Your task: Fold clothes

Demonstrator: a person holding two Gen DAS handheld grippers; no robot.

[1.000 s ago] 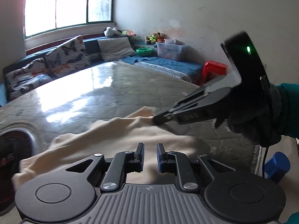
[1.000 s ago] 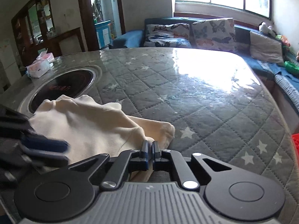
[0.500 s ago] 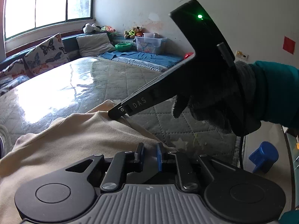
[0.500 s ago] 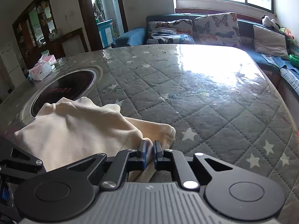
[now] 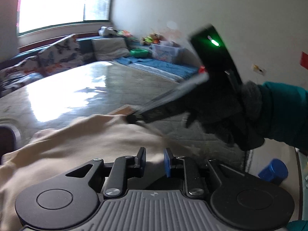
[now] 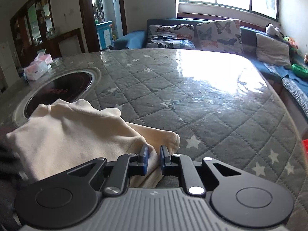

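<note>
A cream garment [image 6: 73,134] lies folded in a heap on the quilted grey table cover [image 6: 202,104], beside the round cooktop. In the left wrist view the same garment [image 5: 86,140] fills the lower left. My left gripper [image 5: 154,160] is open just above the cloth with nothing between its pads. My right gripper [image 6: 154,156] is slightly open with a fold of the garment's near edge lying in the gap. In the left wrist view the right gripper's tips [image 5: 130,118] touch the garment's far corner.
A round black cooktop [image 6: 57,90] is set in the table at left, with a tissue pack [image 6: 38,67] beyond it. A sofa with butterfly cushions [image 6: 211,34] runs behind the table. A blue stool [image 5: 273,171] stands on the floor off the table's right edge.
My right gripper's jaws have parted from shut to slightly open around the garment's edge. My left gripper has opened wider and swung, and the right gripper looks farther off in its view.
</note>
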